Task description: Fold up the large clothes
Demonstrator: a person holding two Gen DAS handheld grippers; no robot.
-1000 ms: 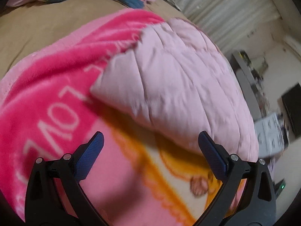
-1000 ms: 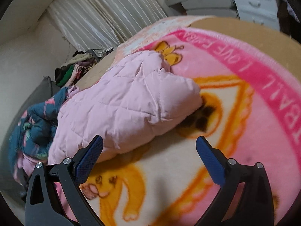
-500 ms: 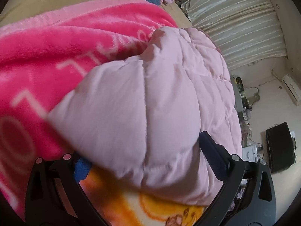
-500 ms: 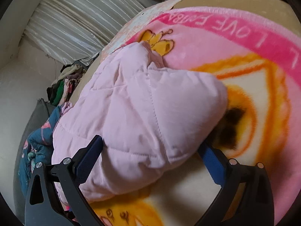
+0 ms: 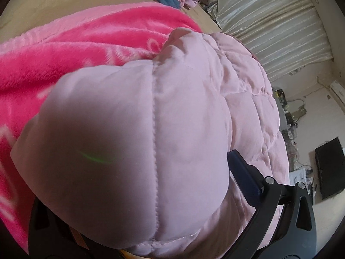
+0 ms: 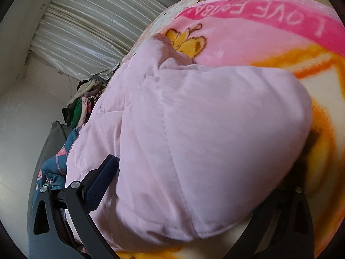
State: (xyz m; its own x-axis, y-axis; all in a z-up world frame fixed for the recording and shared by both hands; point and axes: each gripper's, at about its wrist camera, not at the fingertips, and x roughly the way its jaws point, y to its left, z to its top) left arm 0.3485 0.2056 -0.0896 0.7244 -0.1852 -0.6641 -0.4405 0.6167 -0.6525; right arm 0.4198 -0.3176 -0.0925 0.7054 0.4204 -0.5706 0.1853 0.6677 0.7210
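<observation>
A pale pink quilted jacket (image 5: 133, 142) lies folded in a puffy bundle on a pink cartoon blanket (image 5: 71, 43). In the left wrist view its corner fills the space inside my left gripper (image 5: 138, 185). The jaws stand wide, one blue finger (image 5: 242, 178) shows on the right, and the other is hidden under the fabric. In the right wrist view another corner of the jacket (image 6: 204, 133) sits inside my right gripper (image 6: 194, 185), which is also open. Its left finger (image 6: 103, 179) rests against the padding, while cloth covers the right one.
The blanket (image 6: 248, 36) covers a bed with a tan sheet (image 5: 64, 2). A blue patterned garment (image 6: 54, 168) and a heap of clothes (image 6: 84, 101) lie beyond the jacket. A striped curtain (image 5: 269, 21) hangs behind, and a black screen (image 5: 330, 168) stands at the far right.
Both grippers have moved forward onto the jacket, so its corners now lie between the wide jaws and hide one finger of each. The jaws have not closed.
</observation>
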